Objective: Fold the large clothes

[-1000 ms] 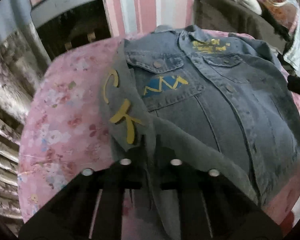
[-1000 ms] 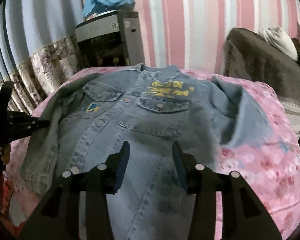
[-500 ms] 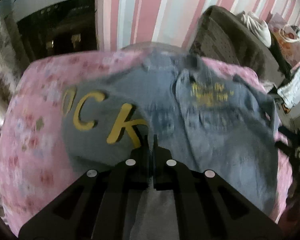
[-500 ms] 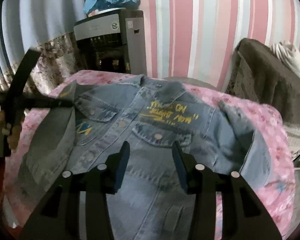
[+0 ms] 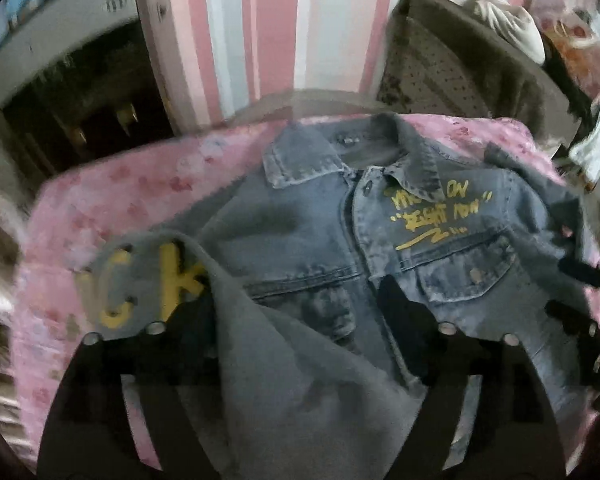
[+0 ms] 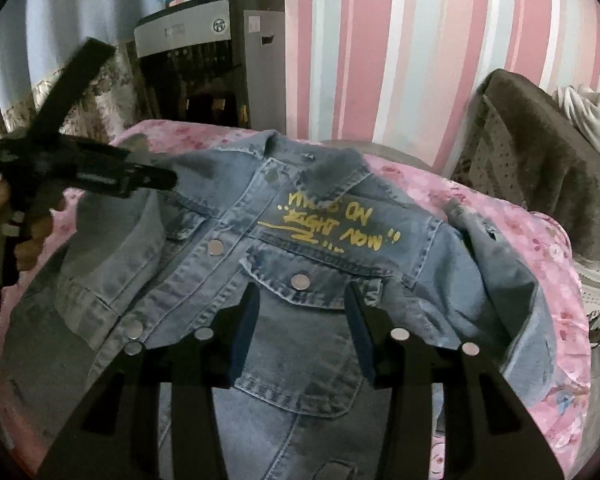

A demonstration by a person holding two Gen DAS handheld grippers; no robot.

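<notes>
A blue denim jacket [image 6: 300, 248] with yellow lettering lies front up, collar far, on the pink floral cover [image 6: 540, 280]. Its grey sleeve [image 5: 284, 360], marked with yellow letters, is folded across the front and drapes between the spread fingers of my left gripper [image 5: 296, 320]. Those jaws are opening and the pads are off the cloth. From the right wrist view the left gripper [image 6: 100, 172] hangs over the jacket's left shoulder, held by a hand. My right gripper [image 6: 302, 320] hovers over the chest pocket, partly open, nothing between its fingers. The other sleeve [image 6: 500, 272] lies bunched at the right.
A grey water dispenser [image 6: 204, 60] stands behind the covered surface against the striped wall. A brown chair [image 6: 540, 148] with white cloth on it is at the right. A floral curtain [image 6: 20, 100] hangs at the left.
My left gripper carried the lettered sleeve rightwards over the jacket front, then its jaws spread and let the cloth go. My right gripper moved up along the jacket towards the collar.
</notes>
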